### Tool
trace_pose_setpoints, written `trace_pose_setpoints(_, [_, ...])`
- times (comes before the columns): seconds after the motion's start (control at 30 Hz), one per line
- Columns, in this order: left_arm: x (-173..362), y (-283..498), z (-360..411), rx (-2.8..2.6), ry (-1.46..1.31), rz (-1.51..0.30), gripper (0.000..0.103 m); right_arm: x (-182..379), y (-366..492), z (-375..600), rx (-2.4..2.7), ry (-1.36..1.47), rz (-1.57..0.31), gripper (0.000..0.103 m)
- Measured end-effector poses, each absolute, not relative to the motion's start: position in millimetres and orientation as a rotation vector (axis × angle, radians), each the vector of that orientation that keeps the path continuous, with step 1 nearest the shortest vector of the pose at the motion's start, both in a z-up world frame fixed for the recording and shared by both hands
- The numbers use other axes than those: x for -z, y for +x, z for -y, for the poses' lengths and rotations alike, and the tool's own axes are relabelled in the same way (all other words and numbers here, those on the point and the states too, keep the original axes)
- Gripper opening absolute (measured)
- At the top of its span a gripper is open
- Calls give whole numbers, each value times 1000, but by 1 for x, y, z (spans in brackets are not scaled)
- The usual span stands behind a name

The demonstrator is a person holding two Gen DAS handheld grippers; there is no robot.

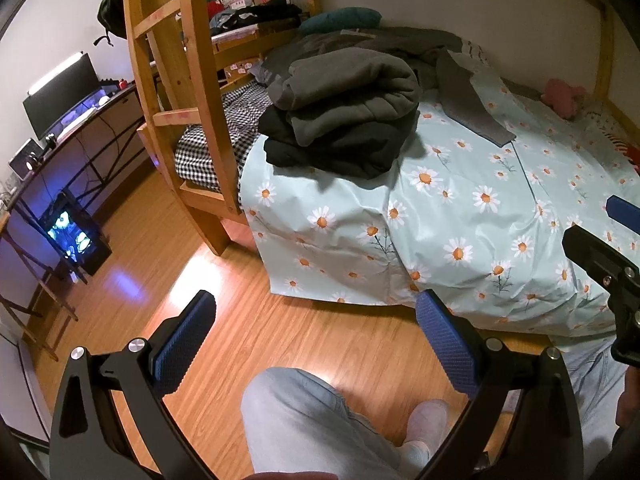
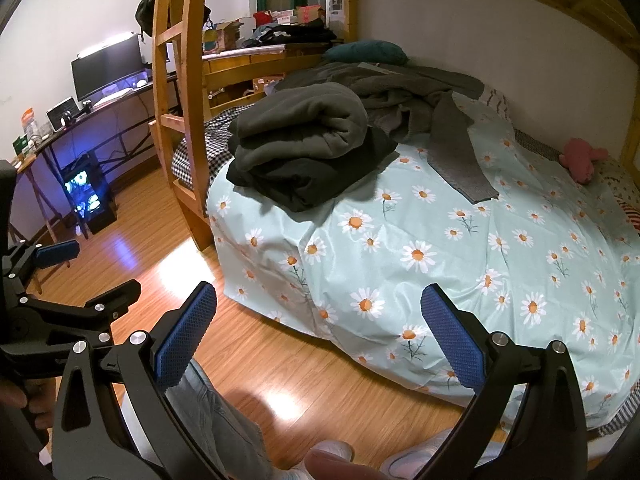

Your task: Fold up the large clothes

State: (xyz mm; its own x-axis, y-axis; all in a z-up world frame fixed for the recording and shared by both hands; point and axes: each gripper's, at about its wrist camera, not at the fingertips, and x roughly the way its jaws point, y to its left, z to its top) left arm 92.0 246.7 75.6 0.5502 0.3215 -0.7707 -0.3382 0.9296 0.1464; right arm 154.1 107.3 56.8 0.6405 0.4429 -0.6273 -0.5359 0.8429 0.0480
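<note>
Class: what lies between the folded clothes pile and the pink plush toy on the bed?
A grey garment lies on the daisy sheet between the pile and plush toy, shown in both views.

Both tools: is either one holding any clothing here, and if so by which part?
Nothing is held. The left tool and the right tool are both open and empty above the floor, short of the bed; the folded grey garment lies untouched.

Both my wrist cameras look down past open claws from standing height, well back from the bed (image 1: 460, 216); both share the folded clothes (image 2: 304, 152) at 12 o'clock.
</note>
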Motion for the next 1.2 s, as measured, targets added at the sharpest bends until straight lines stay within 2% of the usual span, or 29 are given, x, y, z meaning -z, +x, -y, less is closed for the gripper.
trace_pose_setpoints(1.2, [-72, 90, -243, -374, -21, -909, 98, -57, 154, -108, -560, -146, -676, 100])
